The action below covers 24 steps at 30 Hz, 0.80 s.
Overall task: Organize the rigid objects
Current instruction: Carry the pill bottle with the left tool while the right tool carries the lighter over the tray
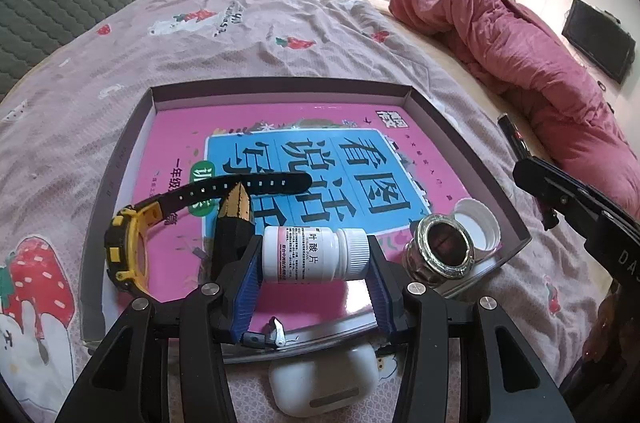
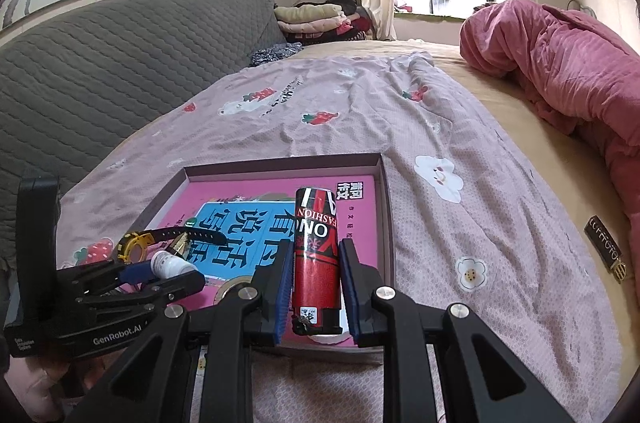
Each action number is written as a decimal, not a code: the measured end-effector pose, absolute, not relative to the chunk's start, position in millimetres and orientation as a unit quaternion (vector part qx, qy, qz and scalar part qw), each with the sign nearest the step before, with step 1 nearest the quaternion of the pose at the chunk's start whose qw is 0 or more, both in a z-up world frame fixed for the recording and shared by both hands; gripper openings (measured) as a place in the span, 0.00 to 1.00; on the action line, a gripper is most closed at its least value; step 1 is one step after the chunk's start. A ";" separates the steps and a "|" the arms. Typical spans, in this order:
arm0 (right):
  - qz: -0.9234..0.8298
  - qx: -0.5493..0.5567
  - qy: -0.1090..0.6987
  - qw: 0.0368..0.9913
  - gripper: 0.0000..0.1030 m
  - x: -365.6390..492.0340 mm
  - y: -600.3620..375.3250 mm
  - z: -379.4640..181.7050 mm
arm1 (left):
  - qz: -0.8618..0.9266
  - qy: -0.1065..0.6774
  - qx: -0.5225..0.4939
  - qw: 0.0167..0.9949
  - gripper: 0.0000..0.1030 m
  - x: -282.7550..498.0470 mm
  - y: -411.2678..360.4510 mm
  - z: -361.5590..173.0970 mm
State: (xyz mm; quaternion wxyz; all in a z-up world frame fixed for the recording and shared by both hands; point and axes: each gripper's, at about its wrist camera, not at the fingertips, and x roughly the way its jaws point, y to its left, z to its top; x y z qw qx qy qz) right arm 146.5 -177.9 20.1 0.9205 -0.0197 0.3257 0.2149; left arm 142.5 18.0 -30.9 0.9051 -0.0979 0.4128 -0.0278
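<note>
The left gripper point(image 1: 316, 255) has its blue pads pressed on both ends of a white pill bottle point(image 1: 314, 253), held sideways low over the box tray point(image 1: 472, 139). The right gripper point(image 2: 312, 287) squeezes a red lighter point(image 2: 316, 255) that points to 12 o'clock, over the tray's right side.

Already in the tray: a yellow watch point(image 1: 124, 251) at 9 o'clock, a gold and black pen cap point(image 1: 236, 207) beside it, a shiny metal ring point(image 1: 442, 255) and a white lid point(image 1: 478, 227) at 3 o'clock.

I think the job is about half done. The earbud case point(image 1: 324, 383) waits outside at 6 o'clock.
</note>
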 end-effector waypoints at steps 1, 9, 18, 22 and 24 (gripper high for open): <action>0.214 -0.021 0.328 0.920 0.23 146.9 -177.6 19.3 | -0.028 0.414 -0.097 0.905 0.48 142.8 17.7 -31.5; 0.201 -0.019 0.334 0.921 0.23 150.8 -181.8 16.7 | -0.026 0.414 -0.091 0.905 0.48 143.5 17.2 -32.2; 0.197 -0.028 0.351 0.915 0.23 154.0 -179.2 8.2 | -0.012 0.416 -0.097 0.904 0.48 145.1 25.5 -33.3; 0.196 -0.040 0.356 0.913 0.23 153.0 -175.6 4.7 | -0.009 0.416 -0.099 0.904 0.48 145.1 27.5 -33.6; 0.194 -0.046 0.362 0.911 0.23 153.7 -174.1 1.8 | -0.009 0.416 -0.098 0.904 0.48 145.4 28.0 -33.8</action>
